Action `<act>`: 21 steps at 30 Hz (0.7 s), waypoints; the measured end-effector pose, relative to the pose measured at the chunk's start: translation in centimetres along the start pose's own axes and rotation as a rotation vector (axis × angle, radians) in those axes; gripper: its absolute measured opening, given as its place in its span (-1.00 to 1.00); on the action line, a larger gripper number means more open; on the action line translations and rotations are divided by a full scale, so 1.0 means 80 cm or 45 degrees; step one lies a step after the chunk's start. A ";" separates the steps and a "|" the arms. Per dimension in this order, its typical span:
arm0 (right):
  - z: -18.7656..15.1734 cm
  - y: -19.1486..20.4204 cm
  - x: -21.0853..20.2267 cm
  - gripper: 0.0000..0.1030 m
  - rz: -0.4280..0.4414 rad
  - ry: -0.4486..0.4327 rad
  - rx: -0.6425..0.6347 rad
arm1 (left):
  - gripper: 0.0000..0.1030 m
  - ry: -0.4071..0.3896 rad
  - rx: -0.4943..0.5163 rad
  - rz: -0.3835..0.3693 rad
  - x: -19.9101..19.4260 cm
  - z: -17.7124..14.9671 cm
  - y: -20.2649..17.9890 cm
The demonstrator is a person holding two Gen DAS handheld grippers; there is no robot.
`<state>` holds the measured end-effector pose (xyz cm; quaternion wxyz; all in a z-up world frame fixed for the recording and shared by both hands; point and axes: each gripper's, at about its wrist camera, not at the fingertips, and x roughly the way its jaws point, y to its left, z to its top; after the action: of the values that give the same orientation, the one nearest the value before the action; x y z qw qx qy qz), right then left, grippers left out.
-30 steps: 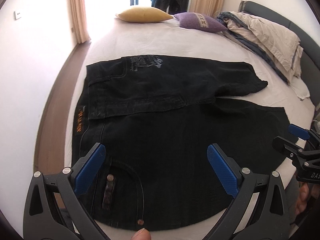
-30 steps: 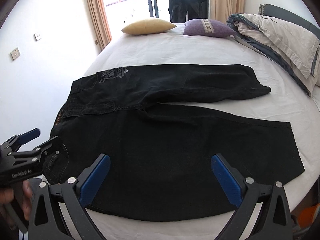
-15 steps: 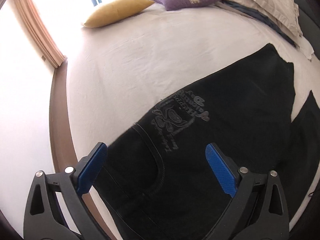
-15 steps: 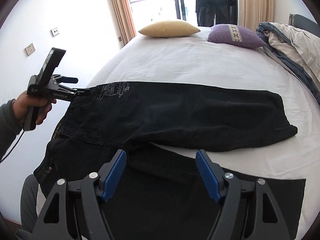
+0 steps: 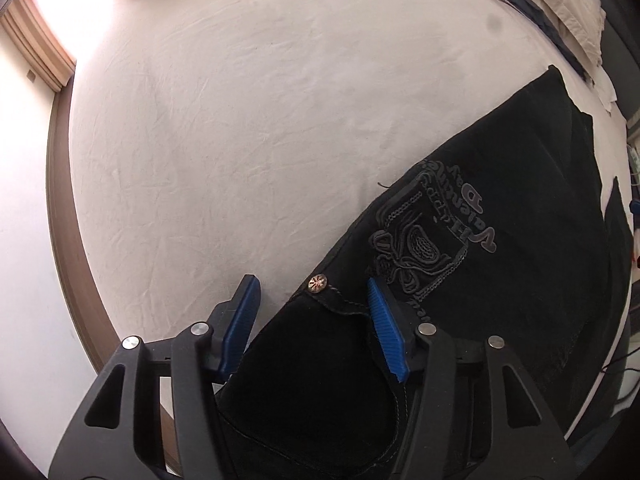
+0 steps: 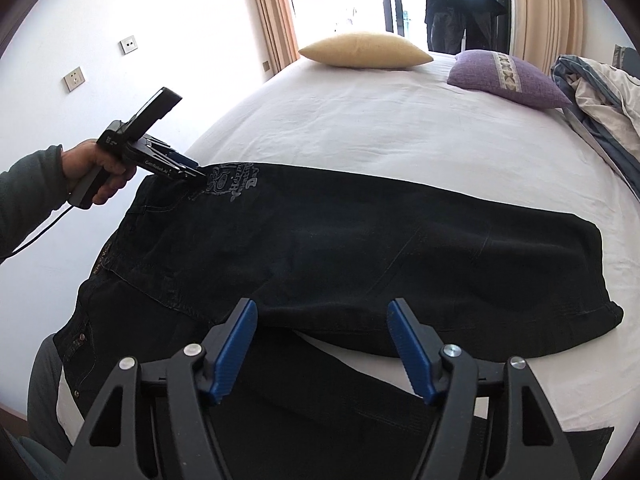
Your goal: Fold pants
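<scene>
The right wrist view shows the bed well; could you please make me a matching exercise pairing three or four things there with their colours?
Things:
1. pants
2. pillow nearest the window
3. cushion beside the crumpled bedding
4. bed sheet

Colours:
A. purple
B. white
C. black
D. yellow

Pairs: 1-C, 2-D, 3-A, 4-B

Two claw-mounted views over pants
</scene>
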<state>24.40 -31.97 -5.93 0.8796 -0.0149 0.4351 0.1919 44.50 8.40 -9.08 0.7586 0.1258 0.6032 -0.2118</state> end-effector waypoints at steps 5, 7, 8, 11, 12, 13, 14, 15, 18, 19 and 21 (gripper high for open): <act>0.023 0.009 0.009 0.29 0.023 0.002 -0.077 | -0.47 0.044 0.042 0.045 0.017 0.010 -0.019; 0.038 0.016 0.012 0.27 0.030 -0.005 -0.122 | -0.63 0.042 0.051 0.062 0.019 0.012 -0.028; 0.047 0.020 0.013 0.27 0.034 -0.013 -0.151 | -0.74 0.033 0.057 0.066 0.018 0.011 -0.033; 0.074 0.029 0.019 0.25 0.049 -0.028 -0.238 | -0.82 -0.059 0.078 0.119 0.000 -0.001 -0.042; 0.083 0.032 0.023 0.24 0.048 -0.029 -0.268 | -0.82 -0.101 0.086 0.144 -0.008 -0.008 -0.046; 0.093 0.034 0.027 0.21 0.044 -0.027 -0.303 | -0.82 -0.140 0.106 0.174 -0.015 -0.015 -0.052; 0.103 0.036 0.032 0.16 0.045 -0.020 -0.345 | -0.83 -0.179 0.123 0.196 -0.024 -0.022 -0.061; 0.113 0.039 0.038 0.13 0.052 -0.013 -0.388 | -0.83 -0.220 0.141 0.211 -0.032 -0.031 -0.068; 0.141 0.042 0.061 0.03 0.064 0.024 -0.489 | -0.83 -0.345 0.216 0.278 -0.060 -0.054 -0.109; 0.150 0.042 0.070 0.03 0.071 0.037 -0.513 | -0.83 -0.369 0.241 0.307 -0.064 -0.062 -0.116; 0.164 0.045 0.088 0.02 0.089 0.069 -0.580 | -0.83 -0.414 0.274 0.339 -0.070 -0.077 -0.124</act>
<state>36.97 -23.77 -2.72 0.8344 -0.2031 0.4042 0.3148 33.43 3.37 -4.47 0.8493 0.2485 0.4251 -0.1903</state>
